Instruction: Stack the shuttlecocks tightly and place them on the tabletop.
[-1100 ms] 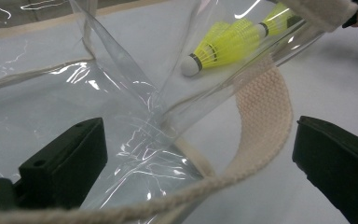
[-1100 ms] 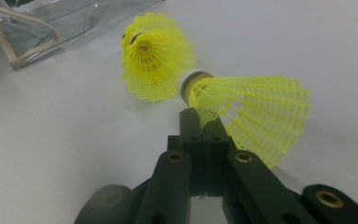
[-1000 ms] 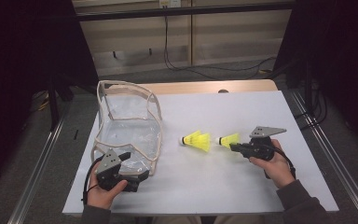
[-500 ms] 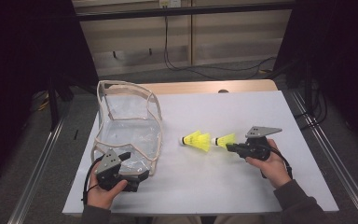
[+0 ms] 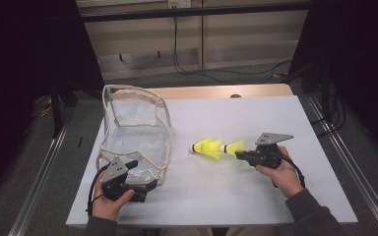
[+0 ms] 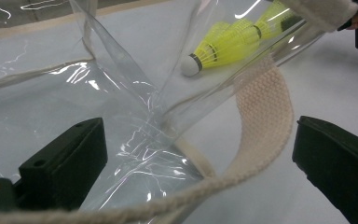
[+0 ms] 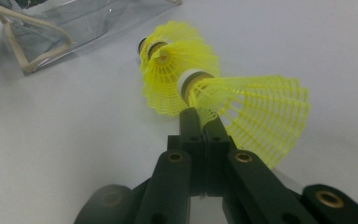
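The right claw (image 5: 240, 155) is clamped on the skirt edge of a yellow shuttlecock (image 5: 234, 146), its cork nosing into a second shuttlecock (image 5: 207, 148) mid-desk (image 5: 256, 206). The left claw (image 5: 147, 185) gapes around the clear bag's (image 5: 138, 129) webbing-trimmed corner (near the front edge); bare desk lies between.

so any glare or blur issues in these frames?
High view: sharp on the table, surroundings very dark. Left gripper view: white glare streaks on the clear bag, near jaws soft. Right gripper view: shuttlecock crisp, jaws' base blurred.
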